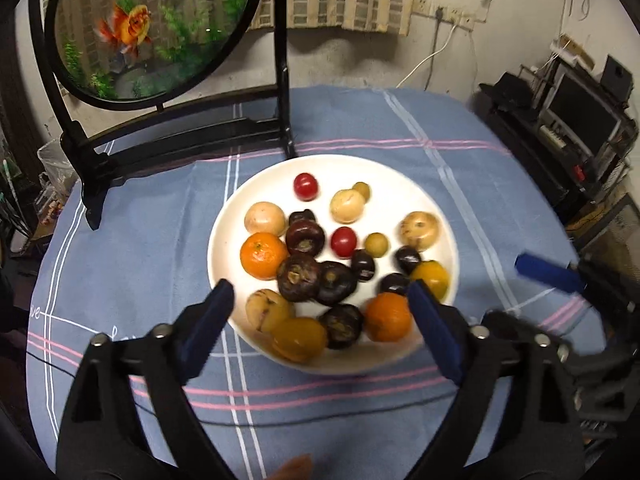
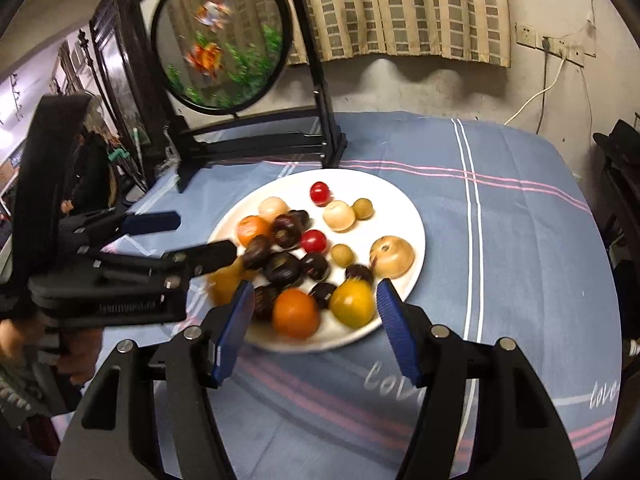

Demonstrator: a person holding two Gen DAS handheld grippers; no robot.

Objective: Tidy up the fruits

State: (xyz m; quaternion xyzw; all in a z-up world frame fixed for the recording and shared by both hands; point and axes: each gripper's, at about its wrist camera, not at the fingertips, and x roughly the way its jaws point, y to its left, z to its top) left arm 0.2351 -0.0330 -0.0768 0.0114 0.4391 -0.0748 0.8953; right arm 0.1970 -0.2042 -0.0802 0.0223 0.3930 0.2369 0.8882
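A: Where's the fruit?

B: On the white plate (image 1: pixel 448 216) mid-frame, on the blue-clothed tabletop (image 1: pixel 140 240): oranges (image 1: pixel 262 255), red tomatoes (image 1: pixel 306 186), dark purple and pale tan fruits.

A: And the jaws?

B: Left gripper (image 1: pixel 320 324) wide apart, right gripper (image 2: pixel 314 328) parted, both empty. Cloth reads "love" (image 2: pixel 390 384).

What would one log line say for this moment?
left tool: open, empty | right tool: open, empty | round white plate: holds mixed fruits | blue striped cloth: underneath

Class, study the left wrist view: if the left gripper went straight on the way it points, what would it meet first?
Probably the dark purple round fruits heaped on the white round plate. The left gripper, jaws open and empty, aims there, though depth is unclear.
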